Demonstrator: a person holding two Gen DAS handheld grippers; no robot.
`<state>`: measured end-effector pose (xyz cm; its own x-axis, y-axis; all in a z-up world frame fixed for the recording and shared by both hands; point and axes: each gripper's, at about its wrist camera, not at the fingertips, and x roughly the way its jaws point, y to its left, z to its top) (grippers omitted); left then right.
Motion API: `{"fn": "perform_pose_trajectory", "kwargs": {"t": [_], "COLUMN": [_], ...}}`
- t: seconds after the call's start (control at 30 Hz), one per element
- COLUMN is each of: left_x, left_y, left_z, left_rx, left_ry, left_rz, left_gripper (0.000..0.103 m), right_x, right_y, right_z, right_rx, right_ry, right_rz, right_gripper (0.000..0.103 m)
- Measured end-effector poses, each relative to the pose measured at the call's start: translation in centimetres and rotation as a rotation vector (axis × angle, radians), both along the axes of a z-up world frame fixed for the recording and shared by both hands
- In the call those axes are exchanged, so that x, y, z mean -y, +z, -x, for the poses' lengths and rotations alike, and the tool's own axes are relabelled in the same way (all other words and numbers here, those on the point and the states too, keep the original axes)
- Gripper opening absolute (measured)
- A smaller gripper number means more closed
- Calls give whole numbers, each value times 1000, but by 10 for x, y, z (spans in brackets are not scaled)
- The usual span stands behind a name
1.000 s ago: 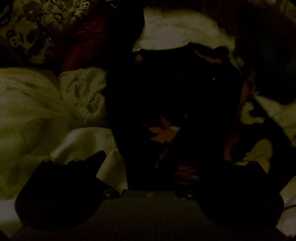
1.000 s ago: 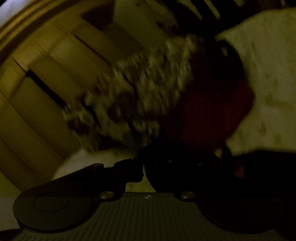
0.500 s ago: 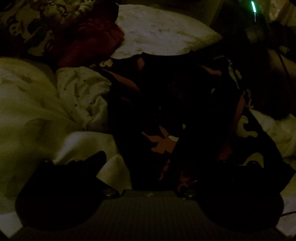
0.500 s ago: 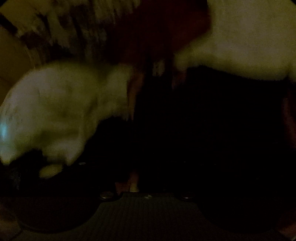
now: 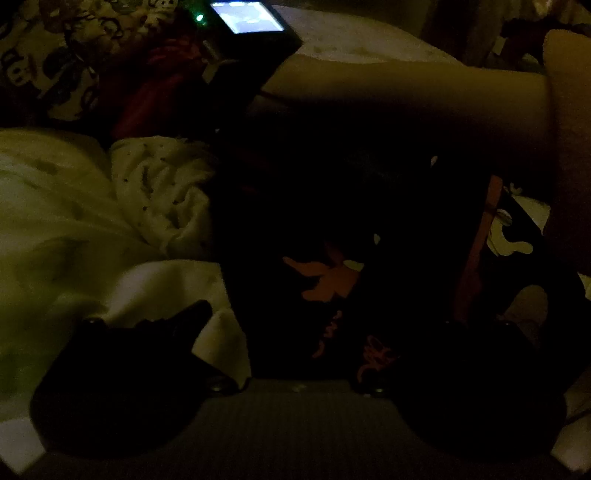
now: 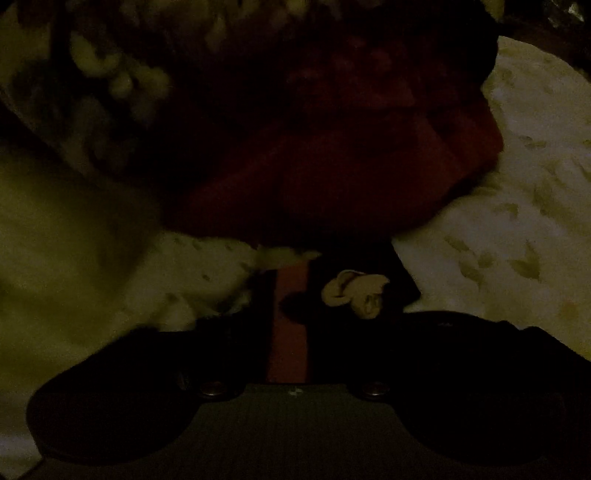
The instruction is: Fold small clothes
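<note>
**Dark scene, black printed garment under both grippers**

Very dim, little detail. Black garment (image 5: 332, 229) with orange and pale prints spread mid-frame in left wrist view, running from left gripper (image 5: 295, 332) outward. Left finger (image 5: 184, 321) over white cloth (image 5: 159, 288), just left of garment; other finger lost in black fabric, so spread of left claw impossible to tell. Dotted white piece (image 5: 162, 188) bunched against garment's left edge. Red cloth (image 5: 162, 85) beyond garment, patterned fabric (image 5: 48, 51) left of that. Forearm (image 5: 406, 92) across above garment, lit device (image 5: 247, 18) at its end.

Right wrist view: right gripper (image 6: 291, 332) over garment (image 6: 351, 273), red band (image 6: 290, 325) between fingers; opening too dark to judge. Red cloth (image 6: 351, 166) just beyond garment, leaf-print sheet (image 6: 517, 229) right of it.
</note>
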<state>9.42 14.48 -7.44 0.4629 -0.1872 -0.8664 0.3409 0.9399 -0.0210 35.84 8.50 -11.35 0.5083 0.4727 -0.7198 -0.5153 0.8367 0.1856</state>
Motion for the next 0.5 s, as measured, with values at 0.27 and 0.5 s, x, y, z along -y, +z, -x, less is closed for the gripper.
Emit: {"fn": "perform_pose_trajectory", "kwargs": {"t": [0.27, 0.5], "left_x": [-4, -18], "left_y": [5, 24], "left_z": [0, -4], "left_rx": [-17, -29], "left_ry": [13, 72], "left_rz": [34, 139], "left_gripper": [103, 103], "right_x": [127, 291], "right_y": [78, 117], "right_z": [47, 200], "right_rx": [95, 121], "right_ry": [-88, -206], "right_rz": [-459, -649], "right_gripper": [4, 6]}}
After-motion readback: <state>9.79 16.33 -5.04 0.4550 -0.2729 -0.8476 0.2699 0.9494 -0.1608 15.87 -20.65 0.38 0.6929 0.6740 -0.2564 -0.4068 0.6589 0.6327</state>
